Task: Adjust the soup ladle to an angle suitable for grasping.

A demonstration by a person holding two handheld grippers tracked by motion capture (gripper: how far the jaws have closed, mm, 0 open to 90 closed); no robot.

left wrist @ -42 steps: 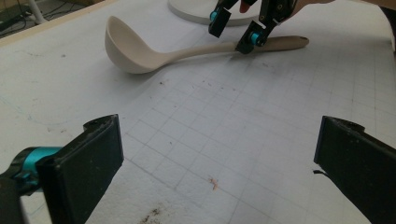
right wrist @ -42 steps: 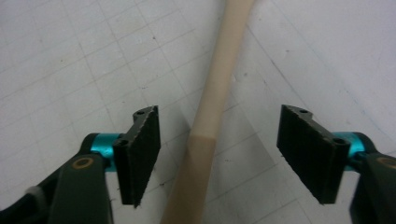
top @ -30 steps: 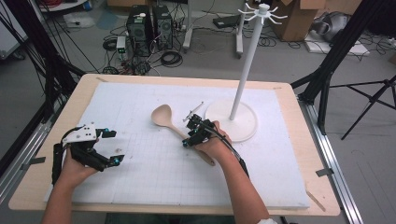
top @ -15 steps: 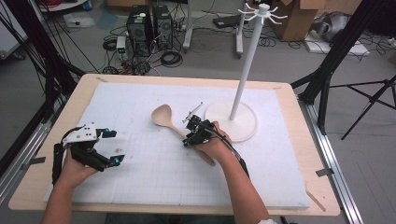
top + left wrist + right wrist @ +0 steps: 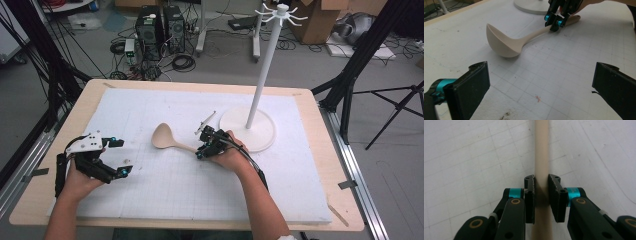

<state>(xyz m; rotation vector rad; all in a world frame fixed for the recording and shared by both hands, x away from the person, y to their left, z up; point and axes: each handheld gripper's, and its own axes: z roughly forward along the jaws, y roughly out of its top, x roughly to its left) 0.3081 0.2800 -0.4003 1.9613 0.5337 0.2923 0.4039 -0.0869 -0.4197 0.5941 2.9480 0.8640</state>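
I have the right hand-held gripper (image 5: 204, 146) clenched on the handle of the beige ladle (image 5: 167, 140), which lies on the counter (image 5: 310, 210) at frame centre, bowl pointing left. My left hand-held gripper (image 5: 116, 157) sits released at lower left, well apart. The white stand (image 5: 248, 129) is just right of the ladle.

The ladle (image 5: 506, 45) was a pale beige all over, bowl and handle alike. It lay on a white mat (image 5: 150, 190) printed with a fine grey grid, which covered a light wooden table (image 5: 320, 125). The stand (image 5: 252, 127) on the mat was plain white. Both the left gripper (image 5: 107, 159) and the right gripper (image 5: 541, 195) were black with turquoise rings, and the left one carried a grey plate on top.
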